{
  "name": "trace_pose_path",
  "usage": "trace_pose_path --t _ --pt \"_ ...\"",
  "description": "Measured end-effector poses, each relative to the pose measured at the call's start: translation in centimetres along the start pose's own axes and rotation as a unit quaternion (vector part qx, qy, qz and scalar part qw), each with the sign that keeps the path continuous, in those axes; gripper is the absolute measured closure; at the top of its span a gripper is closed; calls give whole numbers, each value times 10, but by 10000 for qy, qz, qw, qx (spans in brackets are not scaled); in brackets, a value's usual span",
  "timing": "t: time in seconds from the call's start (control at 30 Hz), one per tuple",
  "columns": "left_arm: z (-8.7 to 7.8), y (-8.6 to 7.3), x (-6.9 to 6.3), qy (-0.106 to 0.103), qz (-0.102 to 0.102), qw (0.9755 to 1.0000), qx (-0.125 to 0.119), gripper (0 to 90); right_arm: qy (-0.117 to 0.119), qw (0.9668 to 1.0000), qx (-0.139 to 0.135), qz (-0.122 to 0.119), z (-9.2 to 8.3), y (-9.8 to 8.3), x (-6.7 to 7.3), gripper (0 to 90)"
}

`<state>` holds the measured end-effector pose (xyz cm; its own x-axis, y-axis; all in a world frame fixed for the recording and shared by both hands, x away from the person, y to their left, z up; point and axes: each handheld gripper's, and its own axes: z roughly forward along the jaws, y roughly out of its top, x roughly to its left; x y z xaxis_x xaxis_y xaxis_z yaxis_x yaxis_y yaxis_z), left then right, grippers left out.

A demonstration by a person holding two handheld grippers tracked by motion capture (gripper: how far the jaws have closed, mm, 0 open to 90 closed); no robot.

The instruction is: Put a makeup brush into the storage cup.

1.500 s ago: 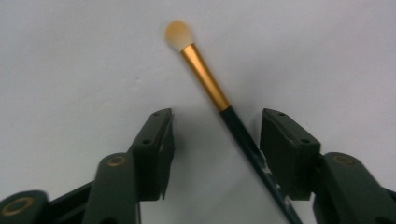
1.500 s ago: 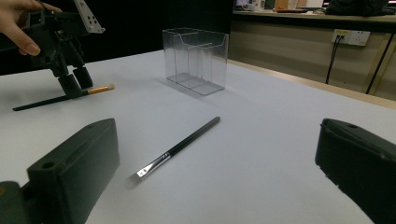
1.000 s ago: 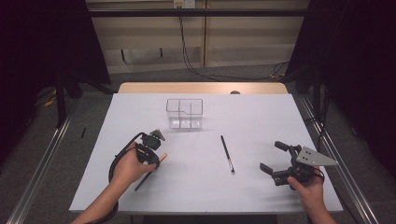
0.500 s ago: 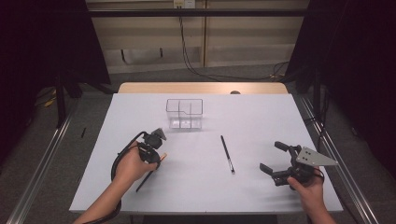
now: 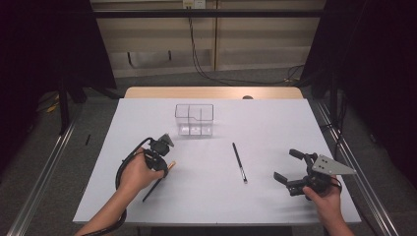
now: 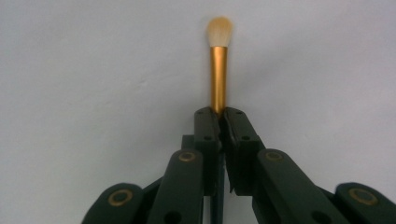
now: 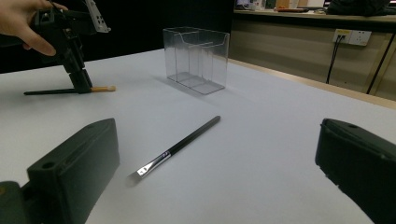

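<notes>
Between the jaws of the left gripper (image 6: 219,122), the gold-ferruled brush (image 6: 218,70) is clamped while it lies on the white table (image 5: 275,128), so I judge only the grasp done. The clear organizer (image 5: 194,119) beyond it stands empty, and the black brush (image 5: 239,162) lies untouched ahead of the right gripper (image 5: 291,167), whose jaws stand wide apart.

brush (image 6: 219,70) handle is swallowed by the left gripper (image 6: 219,116) jaws, can't see it past the gold ferrule; right gripper (image 7: 219,186) jaws get cut off at the frame's bottom; liner brush (image 7: 180,147) tip too small to make out
</notes>
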<state>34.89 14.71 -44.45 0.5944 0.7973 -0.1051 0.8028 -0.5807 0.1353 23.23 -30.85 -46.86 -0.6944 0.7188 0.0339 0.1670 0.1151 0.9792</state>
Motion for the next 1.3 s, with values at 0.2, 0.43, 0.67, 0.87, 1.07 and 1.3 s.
trace_pose_path --t 0.2,0.43,0.67,0.87,1.07,1.3 --pt "-1 -2 4 -213 -37 9995 -216 844 -1 10000 -3 -3 0 0 0 0" --pt "-5 -1 6 -421 -40 9967 -696 844 -12 10000 7 6 0 0 0 0" --pt "-10 3 9 -551 -123 9908 -1231 844 -23 10000 -1 7 0 0 0 0" --pt "-18 4 12 -584 -165 9817 -1807 844 -11 10000 -3 -5 -1 1 0 0" --pt "-22 5 15 -658 -214 9687 -2383 844 -12 10000 -9 -8 -1 1 0 0" --pt "-28 3 19 -727 -399 9500 -3010 844 2 10000 9 -18 0 1 1 0"
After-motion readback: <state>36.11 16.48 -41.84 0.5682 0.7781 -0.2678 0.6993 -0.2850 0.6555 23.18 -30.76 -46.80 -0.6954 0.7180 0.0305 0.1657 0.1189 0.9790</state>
